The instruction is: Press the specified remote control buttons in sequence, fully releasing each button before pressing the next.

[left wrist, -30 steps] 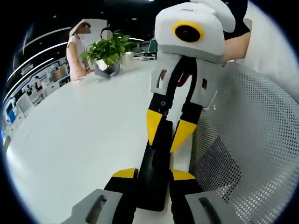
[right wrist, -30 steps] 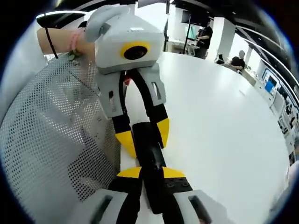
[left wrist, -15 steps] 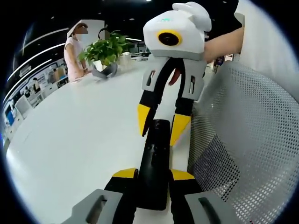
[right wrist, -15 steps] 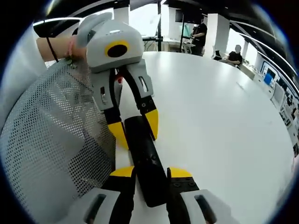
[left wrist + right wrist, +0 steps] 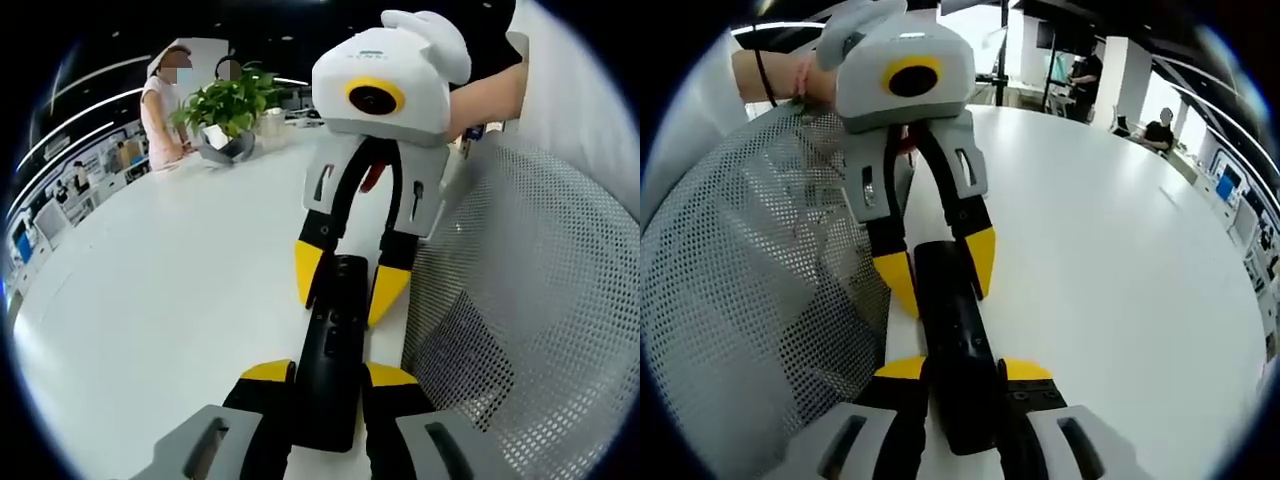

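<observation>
A black remote control (image 5: pixel 335 330) lies lengthwise between the two grippers, which face each other over a white table (image 5: pixel 170 290). My left gripper (image 5: pixel 329 374) is shut on the remote's near end. In the left gripper view, my right gripper (image 5: pixel 346 282) comes down from above with its yellow fingertips (image 5: pixel 308 272) apart on either side of the far end. In the right gripper view, the remote (image 5: pixel 950 320) runs between my right gripper's (image 5: pixel 963 369) own jaws. There the left gripper (image 5: pixel 938 268) clasps the other end.
A grey mesh chair back (image 5: pixel 530 300) stands close beside the remote, also seen as the mesh (image 5: pixel 750 260). A potted plant (image 5: pixel 230 105) and two standing people (image 5: pixel 165 100) are at the table's far edge. A hand (image 5: pixel 770 75) holds the left gripper.
My right gripper lifted off the remote's far end half a second ago and has come back down over it. The remote stays fixed in my left gripper.
</observation>
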{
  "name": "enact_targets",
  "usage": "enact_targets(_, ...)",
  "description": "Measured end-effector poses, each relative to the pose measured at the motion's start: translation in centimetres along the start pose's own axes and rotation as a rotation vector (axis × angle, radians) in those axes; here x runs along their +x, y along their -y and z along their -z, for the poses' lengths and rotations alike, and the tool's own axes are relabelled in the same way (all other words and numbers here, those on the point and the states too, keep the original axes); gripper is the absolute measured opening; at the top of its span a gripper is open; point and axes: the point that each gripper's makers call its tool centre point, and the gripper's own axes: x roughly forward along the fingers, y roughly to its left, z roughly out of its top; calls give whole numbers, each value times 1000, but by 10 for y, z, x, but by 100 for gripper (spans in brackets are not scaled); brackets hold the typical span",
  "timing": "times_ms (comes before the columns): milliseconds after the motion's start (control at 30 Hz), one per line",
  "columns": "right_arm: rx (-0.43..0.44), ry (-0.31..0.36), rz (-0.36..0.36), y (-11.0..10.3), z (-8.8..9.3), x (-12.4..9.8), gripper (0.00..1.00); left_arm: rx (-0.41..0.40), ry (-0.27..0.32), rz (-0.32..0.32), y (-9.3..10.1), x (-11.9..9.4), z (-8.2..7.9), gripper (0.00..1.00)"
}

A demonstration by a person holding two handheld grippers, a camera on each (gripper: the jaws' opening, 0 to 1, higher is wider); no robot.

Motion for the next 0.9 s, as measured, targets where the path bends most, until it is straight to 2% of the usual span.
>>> enact_targets(67,1,-39,0,0,0,1,24,12,-8,-1,1,0,-1,26)
enact_targets(100,-15,-86,-2,0,1,1,23,7,-11,-2,0,0,-1,26)
enact_targets(233,-34,-196,-17,-1,0,2,22,8,-2,-2,0,2,-2,26)
enact_targets(300,-65,-236,-30,-1,-1,4,22,15,6,2,-1,4,-4,27)
enact_targets(433,-59,-295,-41,-1,-1,5,23,9,7,3,-1,5,-4,27)
enact_targets(667,-59,-320,-43,-1,1,4,23,15,-22,7,-2,5,-6,26)
enact_targets(700,-39,-322,-34,-1,1,4,22,18,-27,9,-2,5,-6,26)
enact_targets(767,-35,-316,-20,-2,1,4,22,3,-73,7,-5,1,-1,26)
enact_targets(800,-18,-304,-11,-2,1,3,22,-7,-123,-4,-6,-5,7,26)
enact_targets(900,1,-259,-4,-1,2,2,22,-16,-146,-23,-7,-19,10,27)
